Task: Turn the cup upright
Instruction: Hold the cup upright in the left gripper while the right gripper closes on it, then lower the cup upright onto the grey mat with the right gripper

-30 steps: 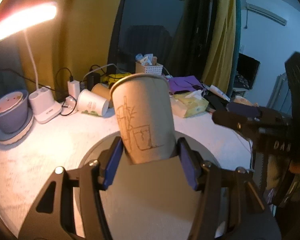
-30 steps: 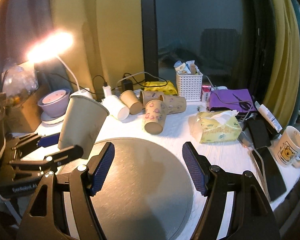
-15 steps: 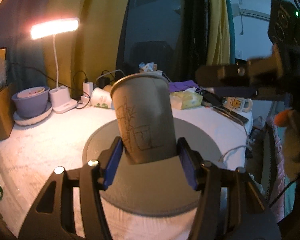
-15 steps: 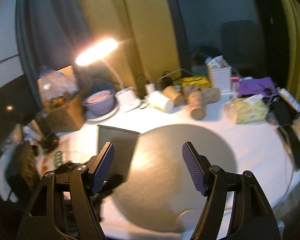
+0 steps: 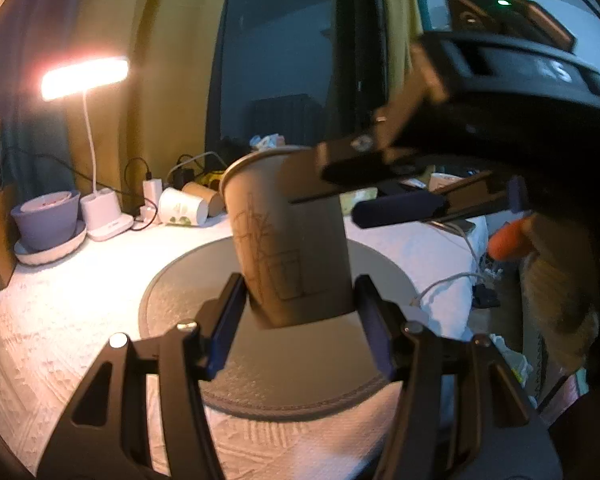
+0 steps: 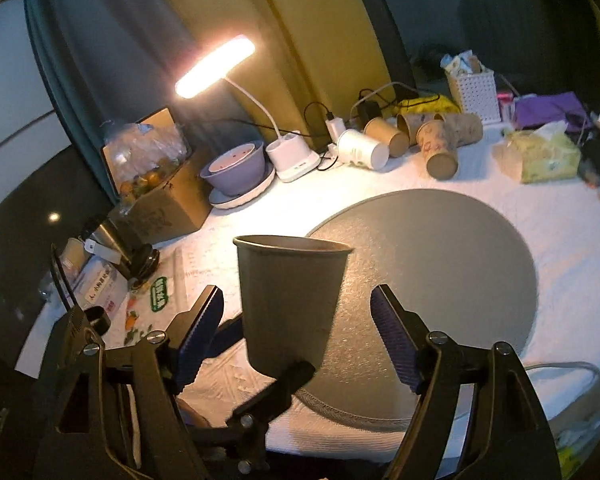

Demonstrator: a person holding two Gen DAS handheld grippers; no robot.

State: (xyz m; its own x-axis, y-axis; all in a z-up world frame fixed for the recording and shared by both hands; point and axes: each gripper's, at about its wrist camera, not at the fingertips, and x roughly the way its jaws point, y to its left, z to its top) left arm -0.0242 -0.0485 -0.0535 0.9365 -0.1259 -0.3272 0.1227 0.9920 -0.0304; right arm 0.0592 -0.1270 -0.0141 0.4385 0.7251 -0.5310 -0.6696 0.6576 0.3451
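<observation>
1. Left wrist view: the left gripper [image 5: 298, 312] holds the cup [image 5: 288, 236] by its lower wall, blue pads pressed to both sides. The cup hangs above the mat [image 5: 180, 292], rim up and tilted slightly.

2. Right wrist view: the right gripper [image 6: 296, 336] has its jaws spread wide, empty, with the cup [image 6: 290, 300] showing between them but touched by neither finger. The cup is over the near-left edge of the mat [image 6: 440, 260], mouth up.

3. Handling: it is a thin paper cup, so I judge it light, easily crushed and a bit slick on the outside. A gentle squeeze low on the wall, near the stiffer base, suits it best; the rolled rim is the other firm spot.

4. The inside of the cup looks empty, though the right wrist view sees only a sliver past the rim, so I cannot be sure.

5. Other containers, all beyond the mat:
   - spare cups [image 6: 412, 140] lie on their sides, open and seemingly empty;
   - a bowl [image 6: 236, 168] sits on a plate, contents unclear;
   - a basket [image 6: 474, 92] holds small packets;
   - a box [image 6: 156, 184] to the mat's left carries a clear bag of small orange things.
</observation>
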